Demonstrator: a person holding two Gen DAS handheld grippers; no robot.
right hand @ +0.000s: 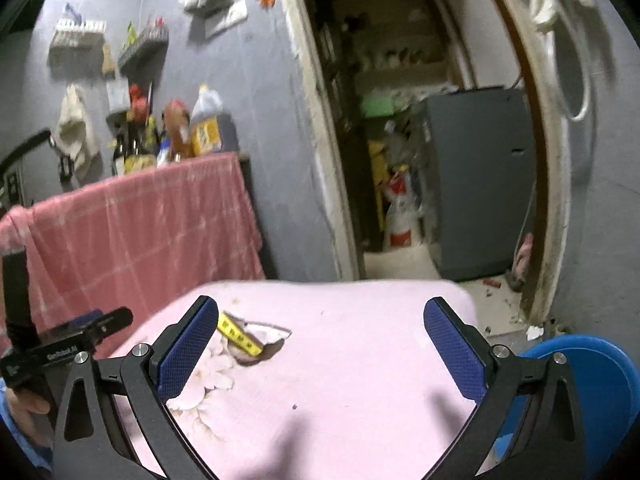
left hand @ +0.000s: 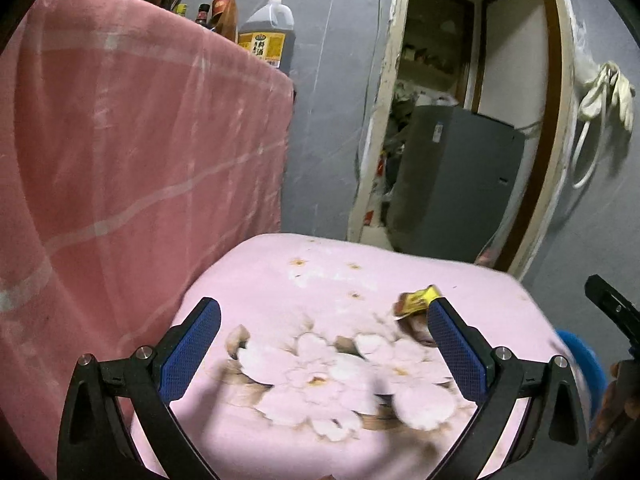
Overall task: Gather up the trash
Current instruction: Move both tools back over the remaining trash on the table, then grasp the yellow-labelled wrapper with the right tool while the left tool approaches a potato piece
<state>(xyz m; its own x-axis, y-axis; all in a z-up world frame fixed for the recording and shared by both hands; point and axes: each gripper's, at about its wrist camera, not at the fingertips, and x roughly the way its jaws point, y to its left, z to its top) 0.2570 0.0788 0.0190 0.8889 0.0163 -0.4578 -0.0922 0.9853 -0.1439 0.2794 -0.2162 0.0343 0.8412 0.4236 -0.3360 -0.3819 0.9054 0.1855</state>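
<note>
**Wrapper lying loose on floral tabletop; both grippers spread and empty**

A grey wall (right hand: 260, 80) with an open doorway (right hand: 420, 140) forms the background; a grey cabinet (right hand: 476, 184) stands inside the doorway. A pink checked cloth (left hand: 132, 140) hangs over a raised surface to the left. The tabletop (right hand: 360, 360) carries a pale pink cover printed with white blossoms. A blue bin (right hand: 584, 392) sits at the tabletop's right edge.

On the raised surface behind the cloth stands a large jug (left hand: 268, 36) of dark liquid with a yellow label bearing Chinese characters, too small to read with certainty, beside several smaller bottles (left hand: 202, 14).

The left gripper (left hand: 324, 332) is spread wide, holding nothing. The right gripper (right hand: 320, 332) is likewise spread wide and empty. The left unit's body carries small white lettering, blurred and not legible.

The trash, a small yellow wrapper (left hand: 416, 302), lies on the tabletop just beside the left gripper's right fingertip; contact cannot be confirmed. Its printing is unreadable.
</note>
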